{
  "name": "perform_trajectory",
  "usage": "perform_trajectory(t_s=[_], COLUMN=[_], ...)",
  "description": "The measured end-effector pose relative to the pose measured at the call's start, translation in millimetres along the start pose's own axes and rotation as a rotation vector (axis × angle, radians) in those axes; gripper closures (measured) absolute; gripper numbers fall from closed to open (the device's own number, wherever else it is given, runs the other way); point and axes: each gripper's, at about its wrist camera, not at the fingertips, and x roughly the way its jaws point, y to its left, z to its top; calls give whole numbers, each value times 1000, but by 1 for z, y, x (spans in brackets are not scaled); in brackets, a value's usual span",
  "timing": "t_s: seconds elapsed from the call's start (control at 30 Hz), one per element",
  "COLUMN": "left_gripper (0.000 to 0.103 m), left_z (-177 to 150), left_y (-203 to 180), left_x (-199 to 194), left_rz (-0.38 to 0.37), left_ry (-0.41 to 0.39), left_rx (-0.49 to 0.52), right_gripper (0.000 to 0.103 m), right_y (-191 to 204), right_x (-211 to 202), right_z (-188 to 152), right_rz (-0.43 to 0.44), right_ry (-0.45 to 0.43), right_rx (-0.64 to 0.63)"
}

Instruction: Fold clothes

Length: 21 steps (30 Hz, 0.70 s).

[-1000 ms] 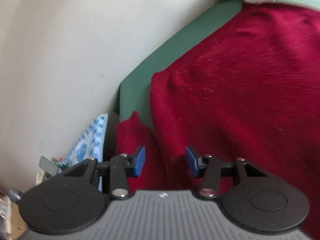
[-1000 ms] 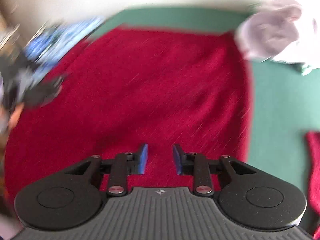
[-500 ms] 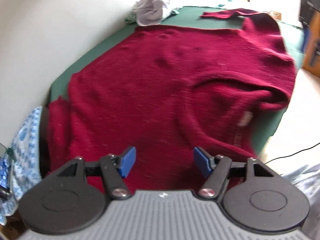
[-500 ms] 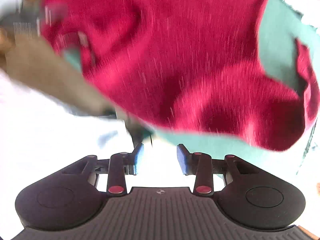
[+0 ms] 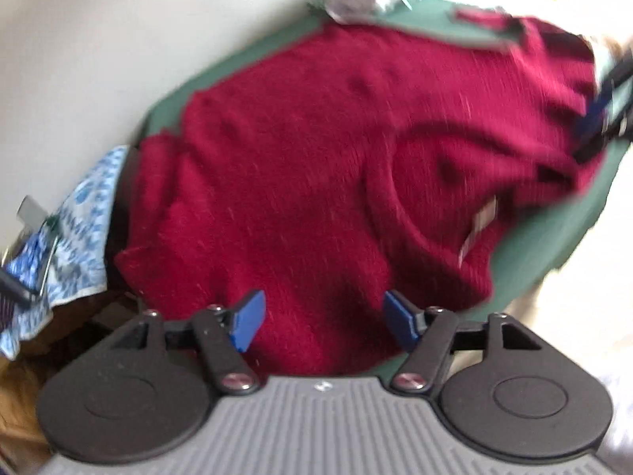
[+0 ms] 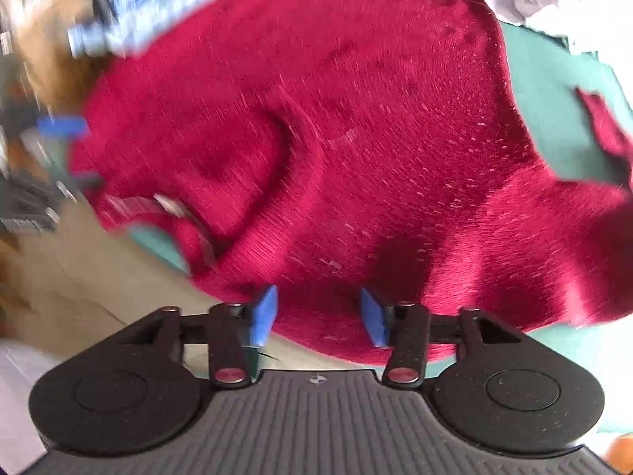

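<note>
One red knitted sweater (image 5: 316, 166) lies spread on the green worktop (image 5: 554, 245), neckline at the near edge. Both the left hand-held gripper (image 5: 320, 320) and right hand-held gripper (image 6: 318, 314), jaws just opened and empty, hover above it. Soft, limp and stretchy, it is probably best pinched at the shoulders.
</note>
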Motion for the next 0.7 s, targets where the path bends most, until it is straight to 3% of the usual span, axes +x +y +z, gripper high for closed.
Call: perform_trajectory(t_s=[0.03,0.1,0.17,0.2,0.3,0.37,0.57,0.7], left_gripper=[25,16,30,31,27,30,25,22], left_z=[7,14,11,4,-11,-12,1,-14], left_y=[-3,-16,-31,-34,-35,-28,-21,-7], left_x=[-2,6,22,24,17,13,20,26], left_rz=[4,31,73,81,118,131,195,183], left_ry=[-21,-27,25,39,45,67,63,98], left_rx=[-23,-27,-7,-7,-36,-104,-200,-230], right_gripper=[55,54,55,54,53,54,53,52], right_y=[-5,5,14,14,7,4,9,6], right_x=[-3,10,23,21,8,13,31,25], right_z=[3,8,13,8,-5,1,9,6], right_rz=[49,25,1,-1,26,50,26,0], right_ry=[-49,-77,-104,-93,-66,-68,-156,-159], right_rx=[69,73,75,41,25,102,265,170])
